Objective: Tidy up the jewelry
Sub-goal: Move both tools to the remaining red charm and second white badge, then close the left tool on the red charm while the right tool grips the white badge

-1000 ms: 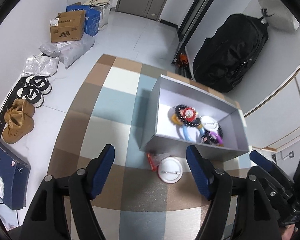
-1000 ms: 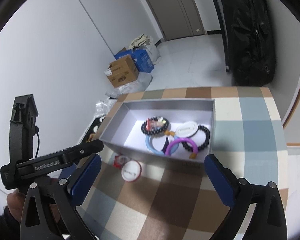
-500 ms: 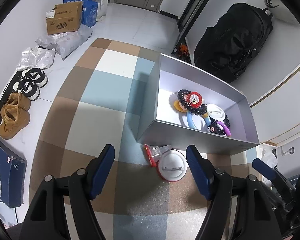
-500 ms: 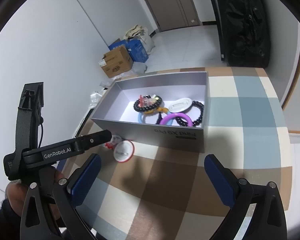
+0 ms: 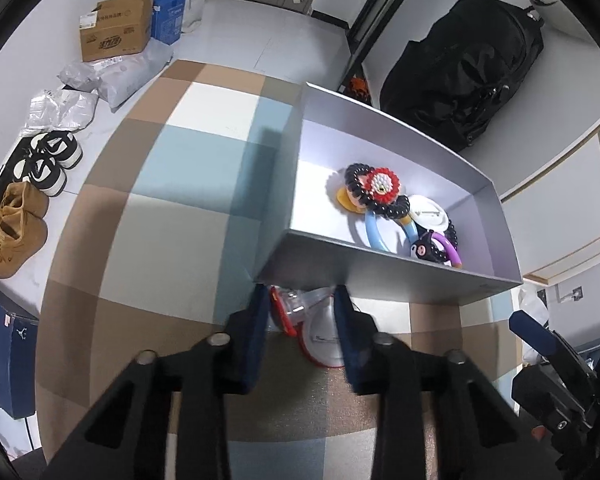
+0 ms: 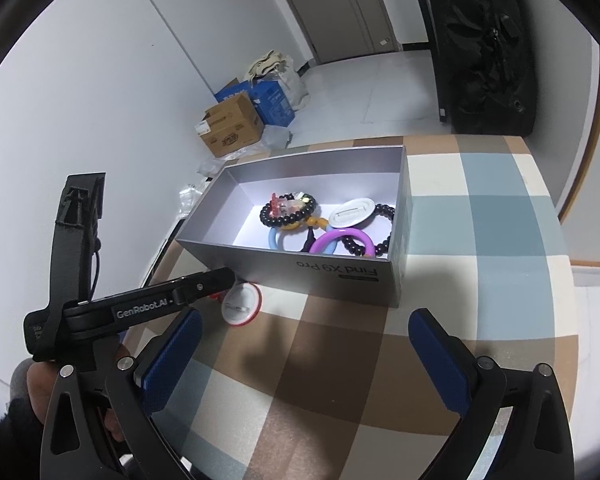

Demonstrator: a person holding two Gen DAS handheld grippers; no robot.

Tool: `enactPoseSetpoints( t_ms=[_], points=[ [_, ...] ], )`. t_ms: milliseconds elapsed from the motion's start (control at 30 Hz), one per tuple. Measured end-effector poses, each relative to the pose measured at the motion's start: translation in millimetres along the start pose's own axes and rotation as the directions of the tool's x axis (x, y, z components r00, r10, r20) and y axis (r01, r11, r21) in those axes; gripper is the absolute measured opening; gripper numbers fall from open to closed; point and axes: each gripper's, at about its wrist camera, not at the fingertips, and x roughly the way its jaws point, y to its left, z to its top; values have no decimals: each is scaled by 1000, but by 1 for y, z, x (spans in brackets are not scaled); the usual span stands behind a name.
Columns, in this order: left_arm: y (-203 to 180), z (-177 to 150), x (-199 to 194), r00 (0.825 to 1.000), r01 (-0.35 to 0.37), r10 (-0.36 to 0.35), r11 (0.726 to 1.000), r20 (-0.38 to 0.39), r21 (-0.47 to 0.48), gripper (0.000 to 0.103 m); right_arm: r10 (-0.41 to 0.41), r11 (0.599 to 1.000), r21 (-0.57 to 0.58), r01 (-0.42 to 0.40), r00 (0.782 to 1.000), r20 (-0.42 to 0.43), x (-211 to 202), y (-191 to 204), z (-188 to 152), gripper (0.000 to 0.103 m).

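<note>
Right wrist: checked tablecloth (image 6: 440, 216) beneath grey box (image 6: 340, 272); white walls behind.

From where I'm driving this, the floor past the far left edge of the checkered tablecloth (image 5: 172, 208) is pretty cluttered: a brown cardboard box (image 5: 114, 32) with a blue box (image 5: 168, 16) right behind it, and a cream tote bag (image 6: 274, 70) beside those. Grey plastic mailer bags (image 5: 120, 76) are piled just in front of the cardboard. Along the wall there's a pair of black-and-white sneakers (image 5: 50, 158) next to tan boots (image 5: 16, 232). A big black bag (image 5: 464, 68) leans against the wall past the far right corner.
</note>
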Motion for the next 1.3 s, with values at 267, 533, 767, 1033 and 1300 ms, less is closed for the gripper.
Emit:
enactPoseSetpoints(
  t_ms=[267, 533, 767, 1033, 1300],
  points=[
    [-2, 0, -3, 1000, 24, -24, 999, -5, 23, 25, -2, 1000, 8, 2, 1000, -2, 1, -2, 0, 103],
    [0, -1, -8, 999, 51, -51, 999, -6, 18, 25, -13, 1000, 2, 13, 1000, -14, 6, 0, 0, 103],
    [3, -1, -19, 994, 106, -106, 994, 3, -15, 25, -21, 1000, -2, 21, 999, -43, 17, 5, 0, 103],
    [16, 0, -44, 986, 160, -156, 985, 61, -63, 25, -34, 999, -32, 31, 996, -85, 39, 18, 0, 103],
    [37, 2, -59, 980, 180, -167, 977, 111, -118, 25, -44, 989, -146, 25, 991, -130, 69, 48, -4, 93]
  ],
)
